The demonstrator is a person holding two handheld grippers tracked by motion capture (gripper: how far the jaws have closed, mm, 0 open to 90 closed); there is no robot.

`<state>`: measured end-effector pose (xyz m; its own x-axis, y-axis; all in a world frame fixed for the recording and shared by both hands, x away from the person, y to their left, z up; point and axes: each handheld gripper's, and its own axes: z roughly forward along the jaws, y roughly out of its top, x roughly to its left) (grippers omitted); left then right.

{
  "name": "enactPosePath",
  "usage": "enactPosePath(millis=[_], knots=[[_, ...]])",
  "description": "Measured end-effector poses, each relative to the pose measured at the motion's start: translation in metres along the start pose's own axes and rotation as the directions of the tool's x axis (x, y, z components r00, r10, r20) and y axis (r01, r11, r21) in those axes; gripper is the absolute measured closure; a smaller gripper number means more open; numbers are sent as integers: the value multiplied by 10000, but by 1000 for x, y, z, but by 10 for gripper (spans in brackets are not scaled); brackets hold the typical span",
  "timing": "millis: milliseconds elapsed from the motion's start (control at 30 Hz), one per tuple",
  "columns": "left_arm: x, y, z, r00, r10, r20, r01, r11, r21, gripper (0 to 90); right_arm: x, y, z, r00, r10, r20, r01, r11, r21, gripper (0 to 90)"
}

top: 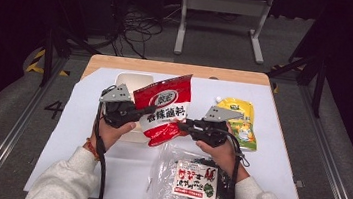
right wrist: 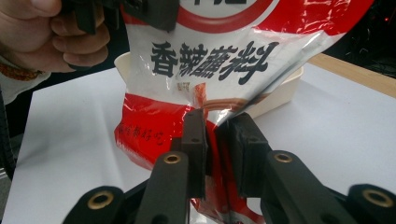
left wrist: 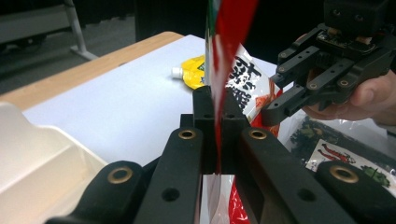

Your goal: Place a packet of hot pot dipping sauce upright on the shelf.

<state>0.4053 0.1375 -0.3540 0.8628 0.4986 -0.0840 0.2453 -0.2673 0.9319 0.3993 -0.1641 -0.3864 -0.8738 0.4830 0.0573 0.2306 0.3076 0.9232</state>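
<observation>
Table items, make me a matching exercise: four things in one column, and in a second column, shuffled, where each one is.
Things:
1. red and white bag
2. yellow pouch
3. clear bag of dark greens
4. white tray

Places:
A. flat at the near edge, by the right forearm
B. behind the left tongs, partly hidden by the held item
C. held up between both tongs
D. flat on the white sheet, beyond the right tongs

Pairs: 1-C, 2-D, 3-A, 4-B
</observation>
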Motion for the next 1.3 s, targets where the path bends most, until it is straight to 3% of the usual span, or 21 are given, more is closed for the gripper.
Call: enactPosePath(millis=[100, 200, 267, 400, 467, 633, 733, 800, 1000, 1067, 1133, 1300], knots=[[-1, 4, 0, 9998, 75, 176, -75, 10000, 23, 898, 2, 0, 0, 9996, -7, 268, 4, 10000, 89, 689], [-3, 8, 1, 9990, 443, 114, -446, 9987, 235, 899, 1, -2, -6, 9983, 224, 547, -231, 9997, 115, 647], [-2, 9, 1, 9981, 599, 128, -602, 9979, 254, 899, -3, -3, -13, 9974, 470, 547, -468, 9989, -49, 649], [-1, 11, -1, 9980, 622, 133, -625, 9979, 196, 899, -6, -5, -28, 9945, 778, 704, -767, 9969, -182, 530], [0, 13, -4, 9973, 726, 47, -727, 9972, 181, 899, -6, -6, -37, 9929, 769, 909, -752, 9969, -222, 464], [5, 21, -14, 9954, 959, -47, -958, 9953, 141, 899, -8, -12, -58, 9871, 971, 1274, -925, 9949, -411, 414], [16, 31, -24, 9930, 1113, -406, -1111, 9938, 91, 899, -10, -24, -84, 9770, 1216, 1752, -1141, 9921, -524, 385], [20, 34, -27, 9913, 1203, -535, -1201, 9927, 67, 899, -11, -28, -90, 9743, 1288, 1846, -1206, 9912, -548, 381], [38, 42, -39, 9900, 1203, -739, -1225, 9921, -254, 898, -8, -46, -134, 9510, 1677, 2600, -1536, 9854, -736, 365], [44, 46, -44, 9887, 1227, -858, -1257, 9916, -304, 898, -7, -50, -142, 9438, 1822, 2759, -1665, 9828, -795, 363], [49, 47, -45, 9878, 1201, -993, -1238, 9918, -320, 898, -7, -53, -146, 9418, 1861, 2800, -1693, 9820, -831, 361], [72, 50, -43, 9862, 1238, -1100, -1260, 9919, -134, 899, -5, -65, -158, 9227, 2215, 3155, -2074, 9751, -779, 346]])
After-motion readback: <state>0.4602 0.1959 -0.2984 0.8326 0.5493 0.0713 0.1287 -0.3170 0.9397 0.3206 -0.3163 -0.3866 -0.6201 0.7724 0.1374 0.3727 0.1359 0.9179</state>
